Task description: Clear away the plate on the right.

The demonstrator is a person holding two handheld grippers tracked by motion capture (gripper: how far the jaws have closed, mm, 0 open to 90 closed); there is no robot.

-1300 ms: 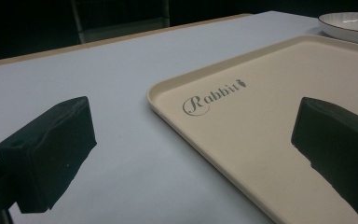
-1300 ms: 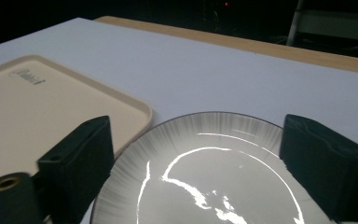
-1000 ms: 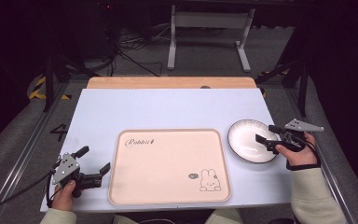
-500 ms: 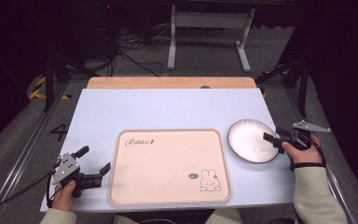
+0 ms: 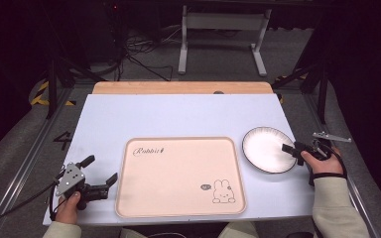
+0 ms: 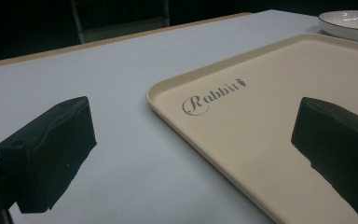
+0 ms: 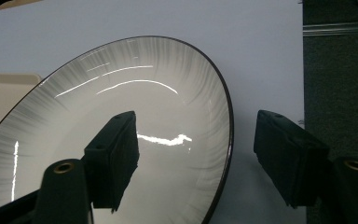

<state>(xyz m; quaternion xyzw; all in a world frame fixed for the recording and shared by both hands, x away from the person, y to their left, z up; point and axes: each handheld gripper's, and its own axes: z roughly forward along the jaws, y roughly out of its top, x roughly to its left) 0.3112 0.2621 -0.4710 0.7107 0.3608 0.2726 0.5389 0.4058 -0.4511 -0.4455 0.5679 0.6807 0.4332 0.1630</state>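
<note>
The right tongs (image 5: 291,148) sit at the right rim of the plate (image 5: 268,148), their jaws spread wide and released; in the right gripper view one jaw hangs over the glossy inside of the plate (image 7: 121,126) and the other over the bare table outside it, so the dark rim runs up between them, and whether either jaw touches the plate cannot be told. The right hand (image 5: 322,161) holds these tongs near the right edge of the table (image 5: 178,114). The left tongs (image 5: 99,171) are also released, jaws well apart with nothing between them, held low by the left hand (image 5: 68,207) at the near left corner of the table. In the left gripper view one jaw lies over the pale blue table (image 6: 74,84) and the other over the cream tray (image 6: 261,116), near the corner that carries the word "Rabbit". The tray (image 5: 178,173) lies flat in the middle of the table, with a small rabbit drawing (image 5: 222,191) in its near right corner; the plate stands just beside its right edge, apart from it.
</note>
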